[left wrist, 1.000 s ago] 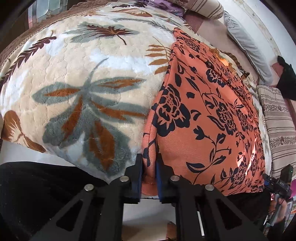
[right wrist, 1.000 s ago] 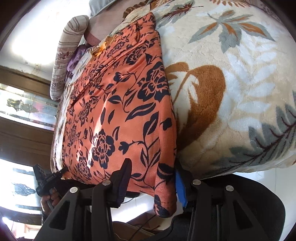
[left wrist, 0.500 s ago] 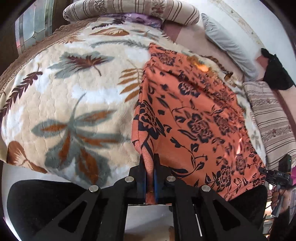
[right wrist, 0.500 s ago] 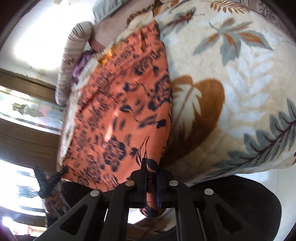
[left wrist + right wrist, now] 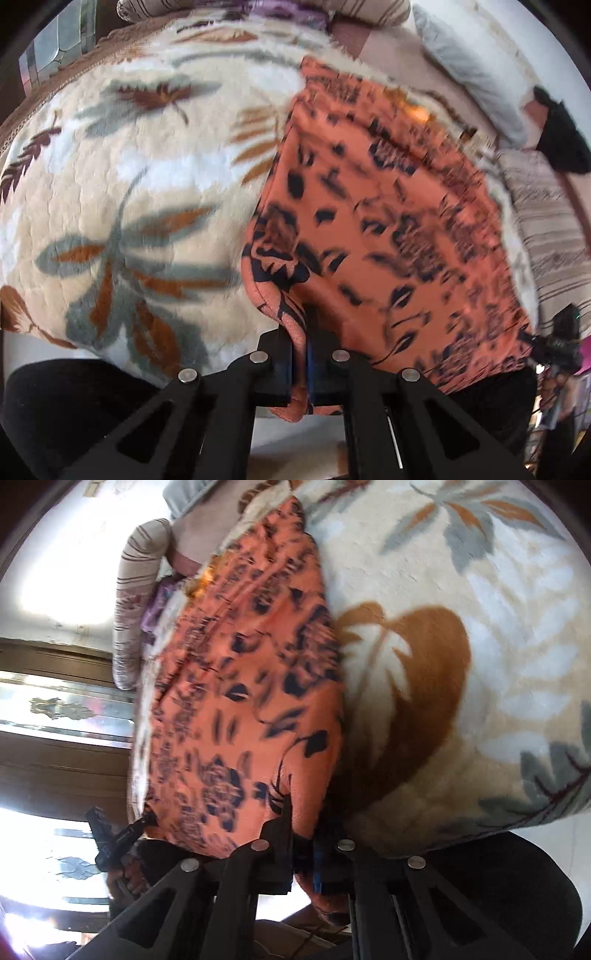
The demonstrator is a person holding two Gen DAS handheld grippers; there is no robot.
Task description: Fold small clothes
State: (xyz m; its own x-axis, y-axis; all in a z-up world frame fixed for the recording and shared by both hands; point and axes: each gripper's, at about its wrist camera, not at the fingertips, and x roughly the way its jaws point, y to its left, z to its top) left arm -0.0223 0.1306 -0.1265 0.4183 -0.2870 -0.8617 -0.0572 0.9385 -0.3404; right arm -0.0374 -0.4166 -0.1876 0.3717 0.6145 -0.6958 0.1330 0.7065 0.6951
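Orange floral garment (image 5: 388, 221) on leaf-print blanket (image 5: 129, 166); striped pillow (image 5: 546, 221) beside.

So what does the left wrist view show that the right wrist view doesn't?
Only the left wrist view shows the black item beside the grey pillow. Only the right wrist view shows the bright window and dark wood panelling. Both show the orange floral garment on the leaf-print blanket, each gripper, left and right, shut on a corner.

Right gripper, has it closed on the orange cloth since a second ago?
Yes. The right gripper, open a second ago, is now shut on the orange cloth at its near corner by the blanket edge.
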